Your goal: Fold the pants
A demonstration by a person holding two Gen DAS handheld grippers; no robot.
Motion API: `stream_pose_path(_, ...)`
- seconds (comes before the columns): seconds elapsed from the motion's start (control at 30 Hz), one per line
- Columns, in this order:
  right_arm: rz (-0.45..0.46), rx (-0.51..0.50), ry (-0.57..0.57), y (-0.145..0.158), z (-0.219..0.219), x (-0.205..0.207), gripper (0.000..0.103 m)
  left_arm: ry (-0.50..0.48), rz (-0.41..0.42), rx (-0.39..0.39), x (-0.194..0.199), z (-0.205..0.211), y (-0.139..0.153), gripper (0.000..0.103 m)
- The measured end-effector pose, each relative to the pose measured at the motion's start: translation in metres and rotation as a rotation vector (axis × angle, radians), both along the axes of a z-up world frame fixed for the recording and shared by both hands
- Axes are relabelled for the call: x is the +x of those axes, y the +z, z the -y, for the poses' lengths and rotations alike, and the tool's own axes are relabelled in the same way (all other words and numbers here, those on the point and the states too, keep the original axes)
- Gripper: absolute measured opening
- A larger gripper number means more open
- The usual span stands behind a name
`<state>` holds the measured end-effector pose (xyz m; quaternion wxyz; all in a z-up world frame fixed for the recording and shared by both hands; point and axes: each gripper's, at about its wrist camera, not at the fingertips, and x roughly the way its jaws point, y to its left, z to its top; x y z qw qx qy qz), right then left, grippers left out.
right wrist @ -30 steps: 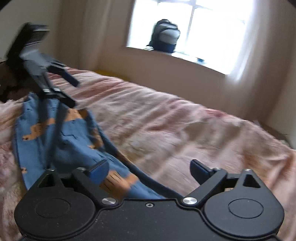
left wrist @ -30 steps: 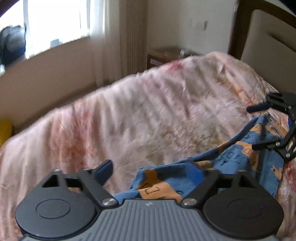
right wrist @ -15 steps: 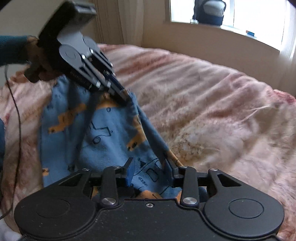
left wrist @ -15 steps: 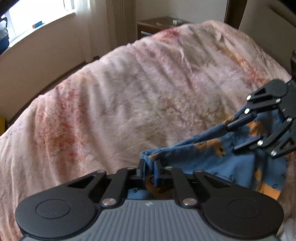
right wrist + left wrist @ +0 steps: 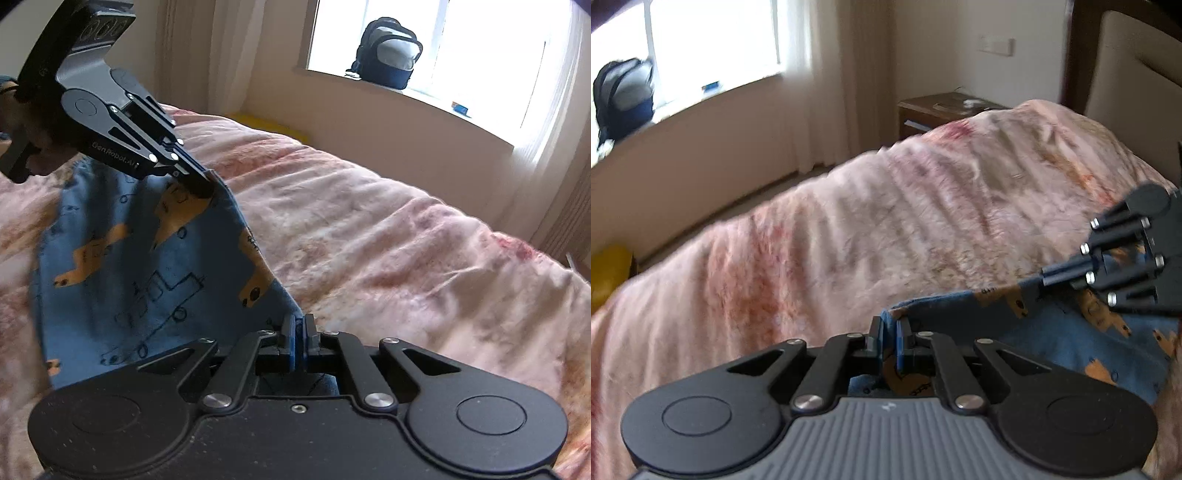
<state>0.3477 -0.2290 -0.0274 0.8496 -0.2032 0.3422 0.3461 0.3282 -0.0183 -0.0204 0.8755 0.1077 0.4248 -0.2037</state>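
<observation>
The pants (image 5: 147,266) are blue with orange animal prints and lie on a pink blanket. My left gripper (image 5: 889,334) is shut on one corner of the pants' edge (image 5: 960,306). My right gripper (image 5: 298,330) is shut on the other corner of the same edge. The cloth hangs stretched between the two, lifted off the bed. In the right wrist view the left gripper (image 5: 205,181) shows at upper left, pinching the cloth. In the left wrist view the right gripper (image 5: 1049,277) shows at right, pinching the cloth.
The pink mottled blanket (image 5: 868,221) covers the bed. A padded headboard (image 5: 1126,74) and a wooden nightstand (image 5: 942,107) stand at the far right. A backpack (image 5: 388,51) sits on the window sill. A yellow object (image 5: 607,273) lies by the bed's left edge.
Both grippers closed on the pants' edge, then lifted it. The cloth now hangs taut between them, higher off the blanket than half a second ago.
</observation>
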Motion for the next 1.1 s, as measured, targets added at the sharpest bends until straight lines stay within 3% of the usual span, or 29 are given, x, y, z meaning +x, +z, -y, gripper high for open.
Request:
stream_pose_path(0.07,-0.027,-0.019,-0.021,-0.013,-0.002,0.003,0.008,0.043,-0.041,-0.006,0.006,-0.001,-0.013,0.012)
stream_pose_path(0.13,-0.013,0.007,-0.056,-0.018,0.005,-0.002,0.023,0.118,-0.048,-0.013,0.005,-0.004,-0.015,0.029)
stream_pose_path(0.2,0.023,0.062,-0.125,-0.011,0.021,-0.012,0.056,0.159,-0.02,-0.044,-0.007,-0.008,-0.009,0.071)
stream_pose_path(0.3,0.137,0.073,-0.202,-0.001,0.048,-0.037,0.076,0.157,0.119,-0.083,-0.046,-0.008,0.003,0.097)
stream_pose_path(0.37,0.155,0.04,-0.259,-0.004,0.064,-0.042,0.087,0.156,0.193,-0.05,-0.07,-0.001,0.001,0.101)
stream_pose_path(0.43,0.141,0.0,-0.332,-0.014,0.08,-0.039,0.09,0.14,0.228,0.024,-0.092,0.011,-0.012,0.101)
stream_pose_path(0.53,0.169,-0.043,-0.486,-0.025,0.112,-0.03,0.093,0.13,0.226,0.197,-0.109,0.026,-0.039,0.1)
stream_pose_path(0.57,0.167,-0.033,-0.551,-0.025,0.125,-0.027,0.102,0.131,0.235,0.27,-0.114,0.027,-0.048,0.1)
stream_pose_path(0.6,0.162,-0.032,-0.614,-0.024,0.135,-0.025,0.102,0.132,0.257,0.314,-0.12,0.025,-0.053,0.1)
stream_pose_path(0.7,0.174,-0.008,-0.716,-0.01,0.149,-0.03,0.1,0.175,0.293,0.299,-0.136,0.013,-0.035,0.099)
stream_pose_path(0.83,0.174,0.139,-0.616,0.011,0.12,-0.053,0.102,0.363,0.314,0.138,-0.155,-0.022,0.002,0.103)
stream_pose_path(0.93,0.094,0.186,-0.406,0.006,0.069,-0.073,0.102,0.495,0.251,0.06,-0.162,-0.053,0.008,0.103)
stream_pose_path(1.0,0.048,0.142,-0.259,-0.005,0.034,-0.085,0.102,0.591,0.206,0.035,-0.169,-0.076,0.0,0.103)
stream_pose_path(1.1,-0.003,-0.053,-0.092,-0.03,-0.009,-0.103,0.102,0.723,0.114,0.016,-0.172,-0.106,-0.014,0.103)
